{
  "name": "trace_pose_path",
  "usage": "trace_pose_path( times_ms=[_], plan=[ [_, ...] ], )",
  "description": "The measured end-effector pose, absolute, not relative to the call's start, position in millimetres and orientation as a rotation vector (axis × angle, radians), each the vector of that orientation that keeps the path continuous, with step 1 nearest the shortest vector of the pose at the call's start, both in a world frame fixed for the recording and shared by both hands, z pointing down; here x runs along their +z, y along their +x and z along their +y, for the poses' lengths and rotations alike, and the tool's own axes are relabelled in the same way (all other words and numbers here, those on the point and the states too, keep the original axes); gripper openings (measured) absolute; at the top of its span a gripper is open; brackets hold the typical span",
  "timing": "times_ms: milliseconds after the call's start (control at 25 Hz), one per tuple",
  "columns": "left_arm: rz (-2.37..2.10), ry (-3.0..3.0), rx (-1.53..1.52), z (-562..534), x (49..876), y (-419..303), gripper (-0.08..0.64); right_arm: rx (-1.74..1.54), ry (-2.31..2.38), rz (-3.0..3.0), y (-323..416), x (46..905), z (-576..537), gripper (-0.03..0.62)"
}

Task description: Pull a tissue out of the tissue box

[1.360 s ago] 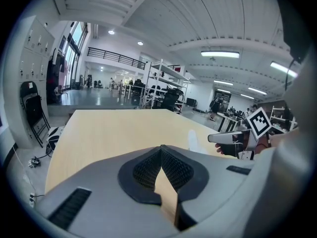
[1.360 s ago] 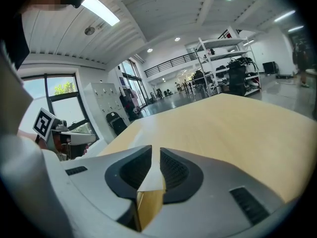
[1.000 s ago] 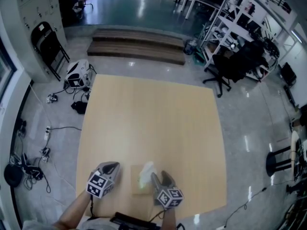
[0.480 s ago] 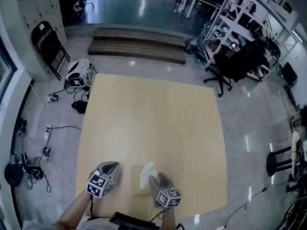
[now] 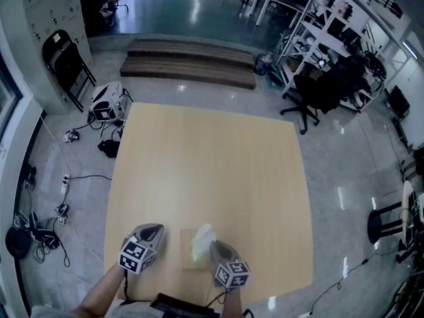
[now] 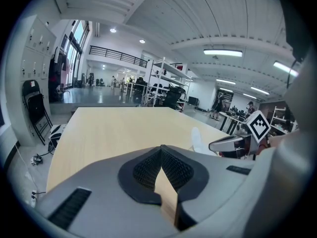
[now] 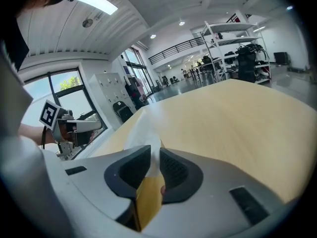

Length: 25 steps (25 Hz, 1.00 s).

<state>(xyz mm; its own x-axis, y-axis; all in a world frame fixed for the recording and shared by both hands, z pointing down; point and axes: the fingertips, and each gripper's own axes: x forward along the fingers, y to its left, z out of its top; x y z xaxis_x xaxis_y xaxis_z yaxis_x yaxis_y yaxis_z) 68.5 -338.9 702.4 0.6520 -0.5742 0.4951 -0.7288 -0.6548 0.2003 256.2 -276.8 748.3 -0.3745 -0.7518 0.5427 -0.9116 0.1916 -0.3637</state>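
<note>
A tan tissue box [image 5: 187, 262] lies near the table's front edge, with a white tissue [image 5: 202, 237] standing up out of its top. My right gripper [image 5: 213, 246] is at the box's right side. Its jaws have just been closing and now pinch the tissue [image 7: 142, 131] between the pads of the right gripper [image 7: 154, 155]. My left gripper [image 5: 154, 230] rests just left of the box, apart from the tissue. In the left gripper view its pads meet at the tips of the left gripper [image 6: 161, 150], and the tissue [image 6: 197, 142] shows beyond them to the right.
The light wooden table [image 5: 212, 158] stretches far ahead of the box. On the floor around it are cables and a bag [image 5: 106, 101] at the left, a folding chair [image 5: 66, 65], wooden steps [image 5: 189, 61] and an office chair [image 5: 318, 95].
The right gripper's jaws, wide apart before, have come together on the tissue, and the gripper has edged slightly towards the box. The left gripper has stayed still.
</note>
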Motion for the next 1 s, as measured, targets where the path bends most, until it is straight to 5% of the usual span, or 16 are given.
trace_pose_path(
  times_ms=[280, 1000],
  plan=[
    [-1.033, 2.489, 0.552, -339, 701, 71, 0.008, 0.924, 1.599, -2.209, 259, 746, -277, 0.005],
    [-1.04, 2.514, 0.534, -337, 696, 66, 0.008, 0.864, 1.64, -2.231, 257, 730, -276, 0.003]
  ],
)
